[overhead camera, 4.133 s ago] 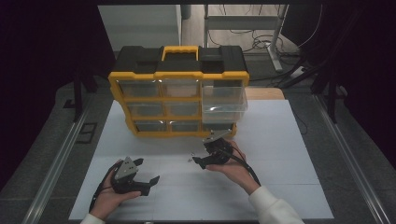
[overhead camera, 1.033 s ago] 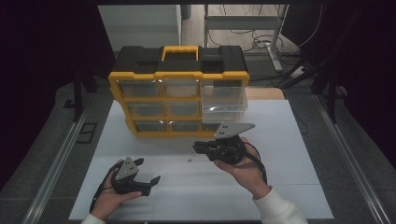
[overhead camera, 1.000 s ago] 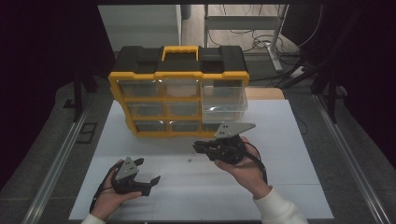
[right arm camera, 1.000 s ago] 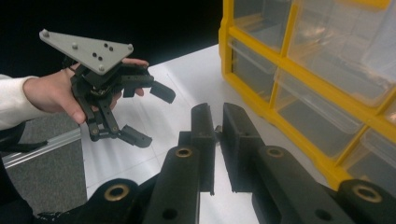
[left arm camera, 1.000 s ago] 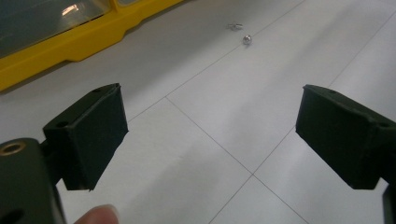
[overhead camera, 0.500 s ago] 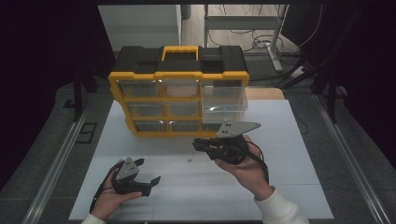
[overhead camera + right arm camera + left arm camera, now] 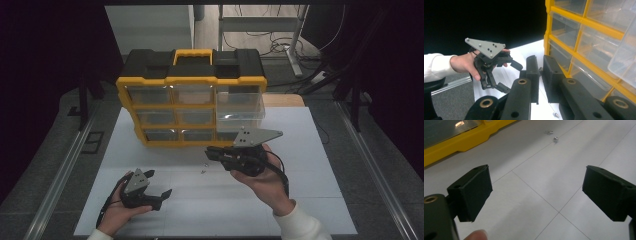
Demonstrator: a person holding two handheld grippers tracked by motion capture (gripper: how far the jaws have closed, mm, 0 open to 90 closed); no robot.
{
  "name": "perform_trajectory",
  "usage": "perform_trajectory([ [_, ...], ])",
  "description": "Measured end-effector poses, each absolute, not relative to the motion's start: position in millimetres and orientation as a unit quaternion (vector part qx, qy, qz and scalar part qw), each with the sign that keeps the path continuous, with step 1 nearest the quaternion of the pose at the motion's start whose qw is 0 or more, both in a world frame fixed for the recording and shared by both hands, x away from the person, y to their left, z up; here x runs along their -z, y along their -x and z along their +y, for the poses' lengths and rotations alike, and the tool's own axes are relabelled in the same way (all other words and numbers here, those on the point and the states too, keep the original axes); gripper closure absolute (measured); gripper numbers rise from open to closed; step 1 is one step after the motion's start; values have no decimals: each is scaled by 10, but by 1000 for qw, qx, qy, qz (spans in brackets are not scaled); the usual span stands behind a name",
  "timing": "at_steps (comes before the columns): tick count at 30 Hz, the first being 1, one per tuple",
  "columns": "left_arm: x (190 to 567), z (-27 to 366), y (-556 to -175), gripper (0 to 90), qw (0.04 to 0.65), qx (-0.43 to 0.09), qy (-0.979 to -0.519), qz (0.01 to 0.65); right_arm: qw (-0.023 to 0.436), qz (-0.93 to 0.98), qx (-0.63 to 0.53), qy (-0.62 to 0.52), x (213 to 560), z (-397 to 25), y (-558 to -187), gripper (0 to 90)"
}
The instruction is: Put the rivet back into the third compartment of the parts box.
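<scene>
A yellow and black organizer (image 7: 150,107) with clear drawers stands upright at the back of the white mat. Its upper right drawer (image 7: 241,106) is pulled out. My right gripper (image 7: 214,153) is held above the mat in front of the organizer, turned on its side and pointing left. In the right gripper view its jaws (image 7: 541,66) are nearly together, with a small screw (image 7: 540,68) pinched at their tips. Two loose screws (image 7: 204,167) lie on the mat below it. My left gripper (image 7: 159,196) rests near the front left, open and holding nothing (image 7: 536,185).
The white mat (image 7: 310,150) lies on a grey table with metal rails (image 7: 65,165) along both sides. The two loose screws (image 7: 555,139) lie ahead of the left gripper, with the organizer's yellow base (image 7: 461,142) to their left. Another screw (image 7: 555,115) lies under the right gripper.
My right gripper has lifted off the mat near the screws, risen a little more and tilted in the hand. The left gripper has stayed put.
</scene>
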State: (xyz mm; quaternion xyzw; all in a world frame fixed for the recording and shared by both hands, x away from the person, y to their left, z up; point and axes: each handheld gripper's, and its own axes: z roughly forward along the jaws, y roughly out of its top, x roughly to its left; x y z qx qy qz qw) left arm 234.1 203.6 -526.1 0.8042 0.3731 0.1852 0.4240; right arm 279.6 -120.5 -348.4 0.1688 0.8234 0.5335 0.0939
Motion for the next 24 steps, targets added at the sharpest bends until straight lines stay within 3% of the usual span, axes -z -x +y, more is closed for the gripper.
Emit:
perform_trajectory([
  [24, 5270, 2036, -2345, 94, 421, -185, -807, 371, 108, 803, -565, -155, 3258, -1226, -2752, 832],
])
